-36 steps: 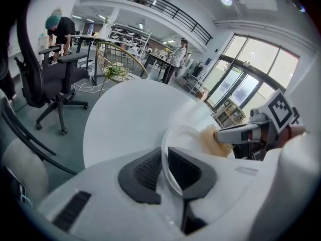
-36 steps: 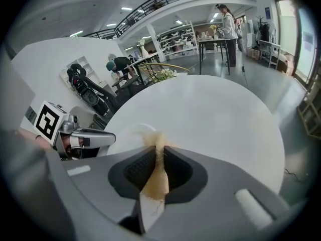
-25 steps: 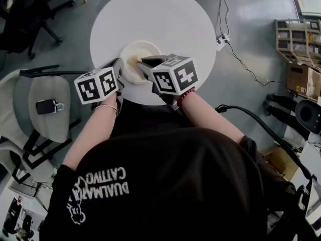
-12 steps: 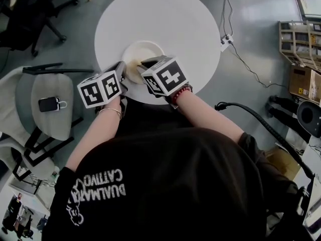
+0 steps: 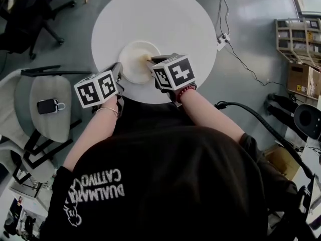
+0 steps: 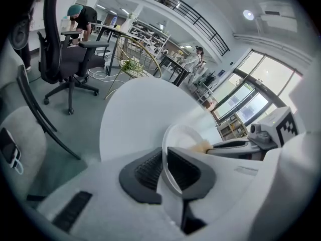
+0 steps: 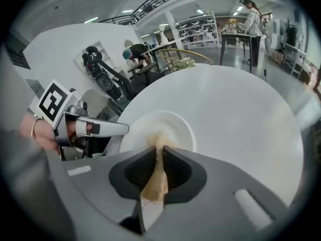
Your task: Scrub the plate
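left gripper [image 6: 164,170] clamped on near rim of the plate [image 5: 134,59], which sits on the round table [image 5: 170,19] just ahead of both grippers. right gripper [image 7: 159,160] pinched tight on tan cloth [image 7: 155,182], cloth tip down on the plate.

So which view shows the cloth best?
The right gripper view: the beige cloth runs between the jaws to the plate. The left gripper view catches only its tip; the head view barely shows it.
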The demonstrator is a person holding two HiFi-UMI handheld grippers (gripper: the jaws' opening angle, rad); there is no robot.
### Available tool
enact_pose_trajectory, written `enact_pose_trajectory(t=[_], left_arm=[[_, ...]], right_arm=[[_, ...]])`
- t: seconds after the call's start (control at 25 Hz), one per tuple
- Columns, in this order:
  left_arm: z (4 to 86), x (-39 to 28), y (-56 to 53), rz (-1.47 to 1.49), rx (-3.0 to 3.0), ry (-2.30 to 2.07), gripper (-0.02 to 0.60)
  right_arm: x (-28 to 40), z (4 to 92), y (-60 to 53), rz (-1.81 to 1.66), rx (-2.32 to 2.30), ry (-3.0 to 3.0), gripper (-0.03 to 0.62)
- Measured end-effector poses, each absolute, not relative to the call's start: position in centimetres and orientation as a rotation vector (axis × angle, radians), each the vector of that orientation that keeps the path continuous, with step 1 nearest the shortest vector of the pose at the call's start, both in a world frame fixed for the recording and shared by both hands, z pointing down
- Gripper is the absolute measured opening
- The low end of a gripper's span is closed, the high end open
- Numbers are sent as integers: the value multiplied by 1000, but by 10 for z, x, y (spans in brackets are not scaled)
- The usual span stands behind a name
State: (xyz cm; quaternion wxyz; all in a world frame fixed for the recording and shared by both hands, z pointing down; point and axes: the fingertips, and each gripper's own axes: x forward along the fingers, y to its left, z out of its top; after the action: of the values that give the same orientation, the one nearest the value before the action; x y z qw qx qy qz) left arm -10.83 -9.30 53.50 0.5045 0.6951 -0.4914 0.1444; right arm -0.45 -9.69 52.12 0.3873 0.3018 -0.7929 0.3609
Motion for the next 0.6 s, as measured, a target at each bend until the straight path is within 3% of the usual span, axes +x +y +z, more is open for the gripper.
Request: enact_pose_trajectory(t=[0.6], left_arm=[[531,-106,-86,297,1655,-1196,32]], right_arm=[[38,516,-107,904,918,-1970,58]])
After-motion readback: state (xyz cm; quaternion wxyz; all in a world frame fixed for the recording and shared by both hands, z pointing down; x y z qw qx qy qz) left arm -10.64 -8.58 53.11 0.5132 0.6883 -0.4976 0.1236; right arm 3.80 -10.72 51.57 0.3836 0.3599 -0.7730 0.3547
